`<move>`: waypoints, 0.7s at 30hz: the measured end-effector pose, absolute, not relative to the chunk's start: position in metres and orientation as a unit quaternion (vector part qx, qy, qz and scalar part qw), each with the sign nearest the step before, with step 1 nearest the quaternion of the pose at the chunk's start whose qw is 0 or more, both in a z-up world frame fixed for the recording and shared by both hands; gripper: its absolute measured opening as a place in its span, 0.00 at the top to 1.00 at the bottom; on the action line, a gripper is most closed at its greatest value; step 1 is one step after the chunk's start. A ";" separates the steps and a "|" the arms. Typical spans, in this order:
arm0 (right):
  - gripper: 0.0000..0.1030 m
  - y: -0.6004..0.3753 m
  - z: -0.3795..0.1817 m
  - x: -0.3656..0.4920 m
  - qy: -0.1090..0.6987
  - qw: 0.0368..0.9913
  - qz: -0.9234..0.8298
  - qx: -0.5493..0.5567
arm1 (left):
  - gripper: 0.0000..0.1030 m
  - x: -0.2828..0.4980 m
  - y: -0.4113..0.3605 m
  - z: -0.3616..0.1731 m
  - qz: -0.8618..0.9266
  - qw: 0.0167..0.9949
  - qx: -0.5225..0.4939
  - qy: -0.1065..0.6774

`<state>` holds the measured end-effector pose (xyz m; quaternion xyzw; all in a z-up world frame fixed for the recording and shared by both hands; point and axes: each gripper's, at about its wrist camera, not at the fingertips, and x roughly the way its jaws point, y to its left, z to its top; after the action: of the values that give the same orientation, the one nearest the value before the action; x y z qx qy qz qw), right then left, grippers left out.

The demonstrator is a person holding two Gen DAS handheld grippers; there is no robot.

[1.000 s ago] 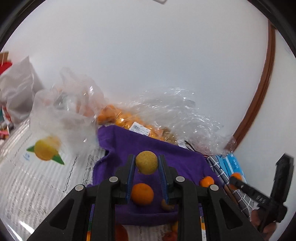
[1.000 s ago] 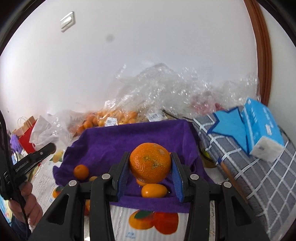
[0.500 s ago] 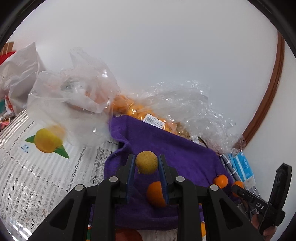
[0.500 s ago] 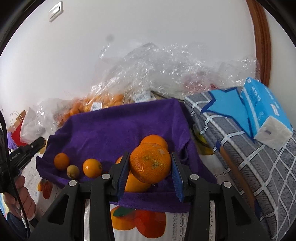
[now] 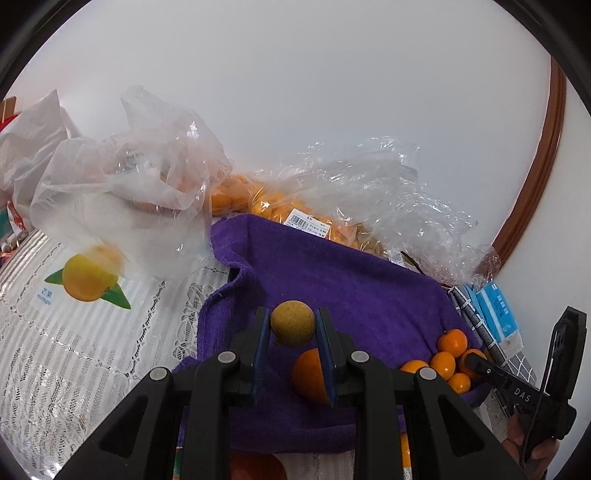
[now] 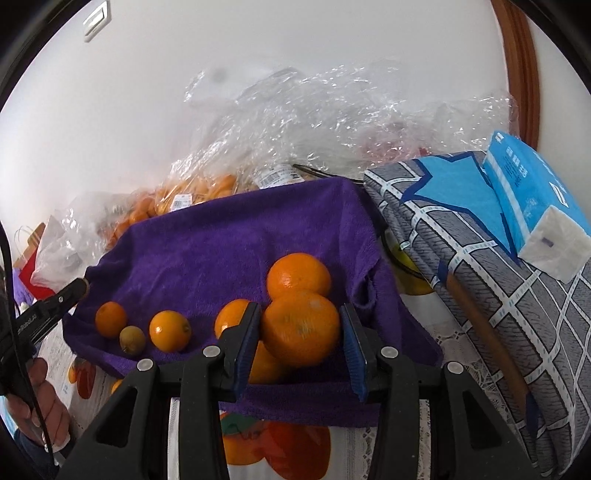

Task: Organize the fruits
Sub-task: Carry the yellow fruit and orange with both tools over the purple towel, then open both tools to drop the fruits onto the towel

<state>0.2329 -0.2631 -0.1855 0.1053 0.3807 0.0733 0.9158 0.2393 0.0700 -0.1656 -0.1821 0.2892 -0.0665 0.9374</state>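
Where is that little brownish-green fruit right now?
In the left wrist view, the brownish-green fruit sits clamped in the left gripper, over the purple towel, with a larger orange on the towel just below it.

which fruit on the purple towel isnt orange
The small brownish-green fruit near the towel's left edge, between two small oranges; the others lying there are bright orange.

A plain white wall (image 5: 332,110) rises behind the bench (image 5: 55,350), evenly lit. A brown wooden door frame (image 6: 517,66) runs up its right side, and a white switch plate (image 6: 96,20) sits high on the left. A white lace cloth printed with fruit pictures covers the bench.
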 end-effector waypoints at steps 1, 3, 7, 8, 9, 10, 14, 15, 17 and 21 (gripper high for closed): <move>0.58 -0.264 -0.186 0.233 0.382 0.915 0.073 0.107 | 0.77 0.239 0.070 -0.166 -0.066 0.937 -0.181 0.291; 0.58 -0.264 -0.187 0.232 0.384 0.915 0.068 0.106 | 0.77 0.241 0.067 -0.166 -0.066 0.938 -0.177 0.292; 0.52 -0.259 -0.184 0.227 0.373 0.922 0.062 0.085 | 0.77 0.244 0.065 -0.168 -0.067 0.936 -0.172 0.299; 0.49 -0.258 -0.183 0.226 0.369 0.924 0.060 0.080 | 0.77 0.245 0.065 -0.168 -0.066 0.936 -0.172 0.300; 0.44 -0.257 -0.182 0.224 0.365 0.926 0.058 0.077 | 0.77 0.245 0.065 -0.168 -0.066 0.936 -0.173 0.301; 0.44 -0.255 -0.180 0.221 0.359 0.929 0.052 0.073 | 0.77 0.246 0.065 -0.168 -0.065 0.935 -0.174 0.301; 0.42 -0.254 -0.172 0.211 0.338 0.938 0.039 0.064 | 0.77 0.248 0.065 -0.170 -0.065 0.934 -0.174 0.307; 0.39 -0.252 -0.170 0.210 0.333 0.940 0.042 0.057 | 0.77 0.248 0.065 -0.170 -0.064 0.933 -0.174 0.307; 0.38 -0.249 -0.167 0.209 0.330 0.943 0.031 0.043 | 0.77 0.249 0.065 -0.170 -0.064 0.933 -0.174 0.308; 0.38 -0.246 -0.159 0.200 0.334 0.941 0.024 0.051 | 0.77 0.249 0.065 -0.170 -0.066 0.933 -0.171 0.309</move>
<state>0.2003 -0.2460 -0.1594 0.0515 0.3344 0.0244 0.9407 0.2486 0.0649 -0.1703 -0.1714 0.3093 -0.0655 0.9331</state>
